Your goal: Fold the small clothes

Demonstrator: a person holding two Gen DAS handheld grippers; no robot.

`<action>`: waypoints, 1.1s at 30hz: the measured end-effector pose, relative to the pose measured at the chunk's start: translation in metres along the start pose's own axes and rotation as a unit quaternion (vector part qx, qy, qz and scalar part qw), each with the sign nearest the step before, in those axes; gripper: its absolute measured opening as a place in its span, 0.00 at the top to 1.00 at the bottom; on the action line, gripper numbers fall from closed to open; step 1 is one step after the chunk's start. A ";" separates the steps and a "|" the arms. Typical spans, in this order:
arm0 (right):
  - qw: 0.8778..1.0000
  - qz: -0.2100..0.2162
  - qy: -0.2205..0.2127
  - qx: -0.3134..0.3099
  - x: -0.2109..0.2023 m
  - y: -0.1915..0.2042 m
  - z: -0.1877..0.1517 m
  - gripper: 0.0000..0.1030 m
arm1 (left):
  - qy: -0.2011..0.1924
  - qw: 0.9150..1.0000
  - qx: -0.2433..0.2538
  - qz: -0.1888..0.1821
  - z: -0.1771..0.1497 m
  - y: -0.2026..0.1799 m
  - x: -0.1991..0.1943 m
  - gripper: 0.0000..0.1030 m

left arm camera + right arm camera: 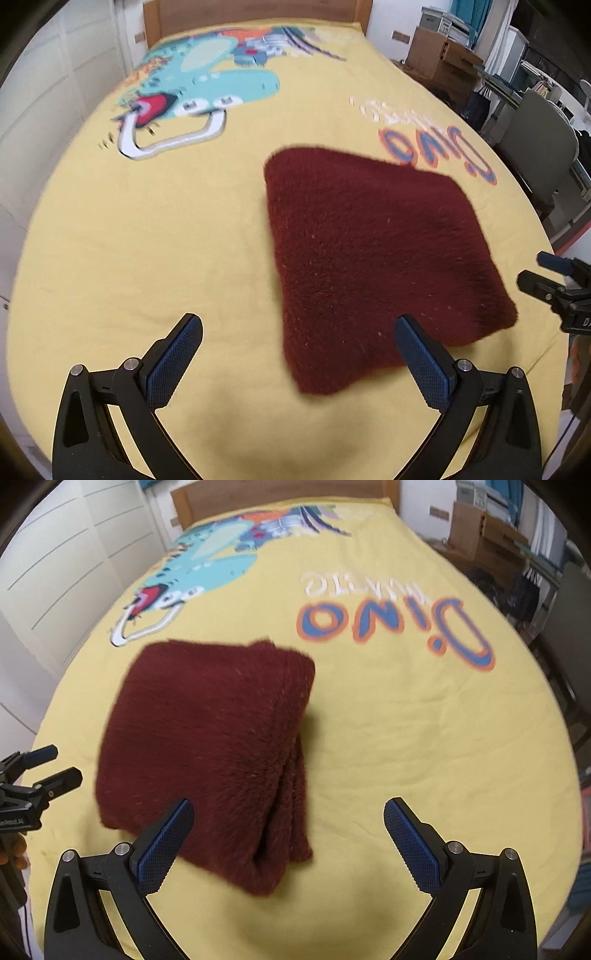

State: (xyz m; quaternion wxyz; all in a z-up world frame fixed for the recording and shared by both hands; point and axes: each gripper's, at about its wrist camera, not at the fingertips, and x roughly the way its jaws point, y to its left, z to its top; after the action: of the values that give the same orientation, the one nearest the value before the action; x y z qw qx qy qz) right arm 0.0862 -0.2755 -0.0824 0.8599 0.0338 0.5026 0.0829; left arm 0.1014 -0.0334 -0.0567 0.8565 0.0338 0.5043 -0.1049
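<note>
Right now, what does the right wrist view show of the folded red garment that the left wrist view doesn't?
Only the right wrist view shows the stacked layers along the folded red garment's side edge, plus the open left gripper.

Only the left wrist view shows its flat top alone, plus the right gripper at the frame edge.

Both show the garment lying free on the yellow bedspread, no fingers gripping it.
</note>
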 end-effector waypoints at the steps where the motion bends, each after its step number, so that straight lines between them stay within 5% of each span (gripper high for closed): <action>1: 1.000 -0.001 -0.007 -0.003 -0.012 0.001 0.000 0.01 | -0.004 1.000 0.002 0.009 -0.001 -0.001 -0.010 0.01; 13: 0.997 -0.041 -0.058 -0.024 -0.101 0.003 -0.031 0.01 | -0.028 0.998 -0.025 0.051 -0.038 0.011 -0.084 0.01; 33: 0.997 -0.052 -0.059 0.000 -0.123 -0.007 -0.062 0.01 | -0.017 0.996 -0.024 0.087 -0.061 0.014 -0.092 0.01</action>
State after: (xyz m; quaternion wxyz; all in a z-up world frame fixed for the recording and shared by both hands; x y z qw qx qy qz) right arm -0.0267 -0.3056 -0.0081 0.8914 0.0127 0.4517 0.0357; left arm 0.0088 0.0041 -0.0068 0.8714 0.0554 0.4871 -0.0180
